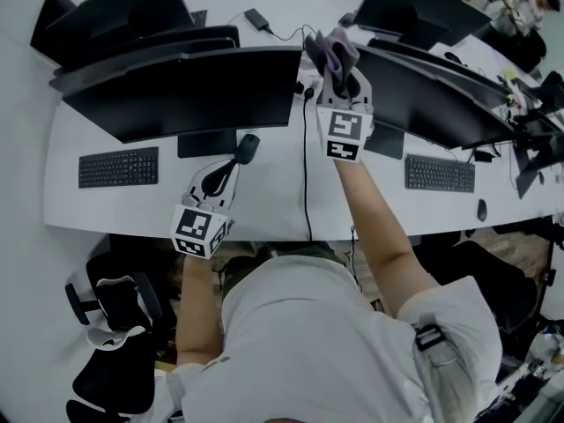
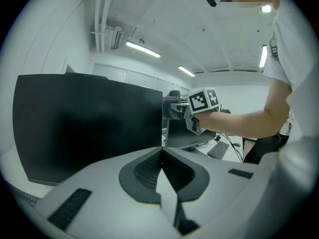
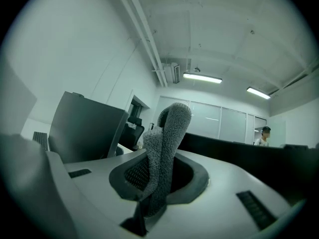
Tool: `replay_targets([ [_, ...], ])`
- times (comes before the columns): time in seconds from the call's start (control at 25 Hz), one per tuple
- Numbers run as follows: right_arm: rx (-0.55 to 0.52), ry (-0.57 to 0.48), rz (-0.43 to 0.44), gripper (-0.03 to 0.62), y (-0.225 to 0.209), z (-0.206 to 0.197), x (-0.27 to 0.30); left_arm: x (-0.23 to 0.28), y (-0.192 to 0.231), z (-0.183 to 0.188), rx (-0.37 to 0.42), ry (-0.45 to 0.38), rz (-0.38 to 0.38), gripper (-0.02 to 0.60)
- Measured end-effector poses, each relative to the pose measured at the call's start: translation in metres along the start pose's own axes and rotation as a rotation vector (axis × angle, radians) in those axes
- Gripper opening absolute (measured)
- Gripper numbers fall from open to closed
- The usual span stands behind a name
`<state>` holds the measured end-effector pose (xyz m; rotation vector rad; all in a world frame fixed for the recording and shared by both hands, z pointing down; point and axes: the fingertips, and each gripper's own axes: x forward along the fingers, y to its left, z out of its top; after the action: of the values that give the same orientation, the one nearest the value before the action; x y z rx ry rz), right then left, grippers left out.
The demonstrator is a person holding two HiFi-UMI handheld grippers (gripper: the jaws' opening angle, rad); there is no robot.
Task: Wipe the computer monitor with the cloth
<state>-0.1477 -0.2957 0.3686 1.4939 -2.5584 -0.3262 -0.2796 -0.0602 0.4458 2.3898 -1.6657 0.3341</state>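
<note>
One cloth (image 1: 337, 49) was pinched in the right gripper (image 1: 342, 82) at the right edge of the monitor (image 1: 185, 91), the left gripper (image 1: 240, 155) closed empty; wiping seemed about to start, calling for cloth pressed to screen.

Cloth (image 3: 167, 153) fuzzy grey, faintly purple. Monitor (image 1: 185, 91) black. Left gripper (image 2: 160, 153) pale grey with black ribbed pads (image 2: 143, 171), its cube (image 1: 201, 230) patterned black-and-white. Desk (image 1: 273, 196) white; keyboard (image 1: 118, 166) at nine o'clock black.
</note>
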Motion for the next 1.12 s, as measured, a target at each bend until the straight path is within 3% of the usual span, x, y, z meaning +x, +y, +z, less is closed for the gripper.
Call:
replay_targets([
  [1.12, 0.051, 0.294, -0.046, 0.061, 0.039, -0.173, 0.0, 0.022, 0.006, -0.046, 0.019, 0.136, -0.136, 0.0],
])
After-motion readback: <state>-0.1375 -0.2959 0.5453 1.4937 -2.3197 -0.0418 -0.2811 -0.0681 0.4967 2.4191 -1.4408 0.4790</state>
